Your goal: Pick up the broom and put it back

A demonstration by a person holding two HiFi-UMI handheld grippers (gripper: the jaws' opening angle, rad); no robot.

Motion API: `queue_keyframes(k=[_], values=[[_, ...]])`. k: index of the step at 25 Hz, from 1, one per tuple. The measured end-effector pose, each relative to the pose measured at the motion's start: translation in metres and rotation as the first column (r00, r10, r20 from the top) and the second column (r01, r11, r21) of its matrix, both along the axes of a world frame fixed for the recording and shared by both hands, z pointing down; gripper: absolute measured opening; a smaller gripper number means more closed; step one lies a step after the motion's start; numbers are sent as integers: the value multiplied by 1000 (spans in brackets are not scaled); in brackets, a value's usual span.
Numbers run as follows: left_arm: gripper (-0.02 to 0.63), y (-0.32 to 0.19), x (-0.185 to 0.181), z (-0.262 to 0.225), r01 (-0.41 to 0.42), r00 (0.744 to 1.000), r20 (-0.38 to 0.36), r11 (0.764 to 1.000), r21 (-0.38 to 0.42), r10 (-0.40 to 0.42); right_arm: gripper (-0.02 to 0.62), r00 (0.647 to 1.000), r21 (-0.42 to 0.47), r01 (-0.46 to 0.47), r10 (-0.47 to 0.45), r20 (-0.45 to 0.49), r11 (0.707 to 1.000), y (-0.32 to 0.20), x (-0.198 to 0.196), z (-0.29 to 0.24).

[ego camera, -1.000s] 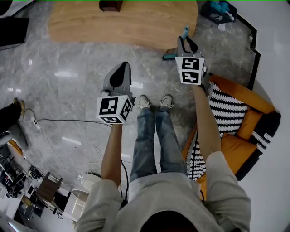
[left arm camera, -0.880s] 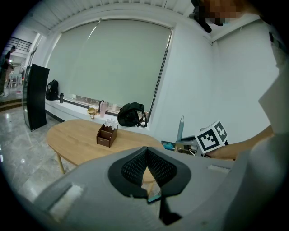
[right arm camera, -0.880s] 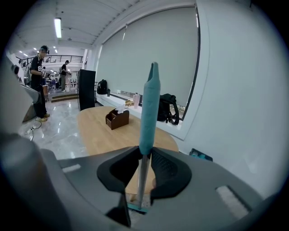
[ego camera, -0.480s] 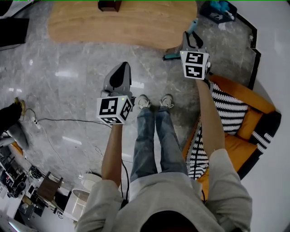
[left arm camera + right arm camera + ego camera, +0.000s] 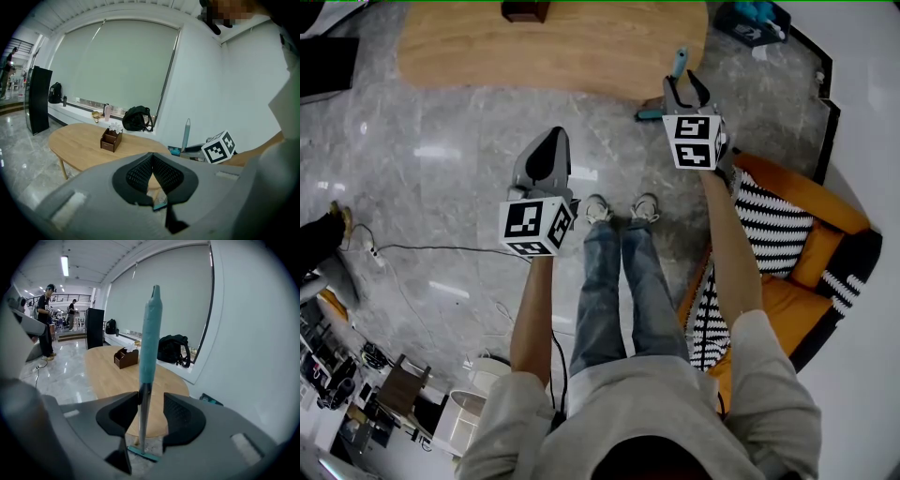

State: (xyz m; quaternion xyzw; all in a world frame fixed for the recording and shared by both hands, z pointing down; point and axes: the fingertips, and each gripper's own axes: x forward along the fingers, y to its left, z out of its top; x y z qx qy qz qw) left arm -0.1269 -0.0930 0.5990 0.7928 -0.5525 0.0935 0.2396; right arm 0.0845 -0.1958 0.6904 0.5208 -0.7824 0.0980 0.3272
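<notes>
**Right gripper.** The right gripper (image 5: 150, 401) is positioned around the broom (image 5: 149, 338). Its fingers (image 5: 182, 416) are opening. The metal shaft of the broom runs up between them, lying against the inner edge of the left-hand finger in the right gripper view, with a clear gap to the other finger. The pads do not clamp the shaft, so the grip is released. In the head view the right gripper (image 5: 684, 89) sits beyond its marker cube, at the near edge of the desk (image 5: 487, 47).

**Broom.** The broom stands upright. Its teal head (image 5: 143, 454) rests on the grey marble floor (image 5: 422, 187) just beside the rim of the oval wooden desk. The teal grip section rises above the fingers. In the head view the top of the handle (image 5: 680, 62) shows just beyond the right gripper.

**Left gripper.** The left gripper (image 5: 152, 157) has its fingers (image 5: 139, 172) clenched together with nothing between them. In the head view the left gripper (image 5: 551, 141) is held over open floor, well apart from the broom, to the left of the person's shoes.

**Surroundings.**
- A brown tissue box (image 5: 126, 357) stands on the desk.
- A black backpack (image 5: 173, 350) rests on the window ledge behind the desk.
- An orange armchair (image 5: 797, 202) with a black-and-white striped cushion (image 5: 769, 225) is at the person's right.
</notes>
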Motion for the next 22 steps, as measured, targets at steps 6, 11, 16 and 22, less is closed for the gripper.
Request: queue_keyframes(k=[6, 11, 16, 22], values=[[2, 3, -2, 2, 3, 1000, -2, 1000, -4, -3, 176, 1000, -7, 27, -27, -1, 1000, 6, -9, 3], [2, 4, -1, 2, 2, 1000, -4, 1000, -6, -2, 183, 999, -27, 37, -37, -1, 999, 14, -14, 8], [2, 6, -6, 2, 7, 1000, -3, 1000, -5, -7, 183, 999, -32, 52, -52, -3, 998, 20, -22, 11], [2, 8, -9, 4, 10, 1000, -5, 1000, -8, -10, 161, 998, -27, 60, -60, 6, 998, 24, -29, 13]])
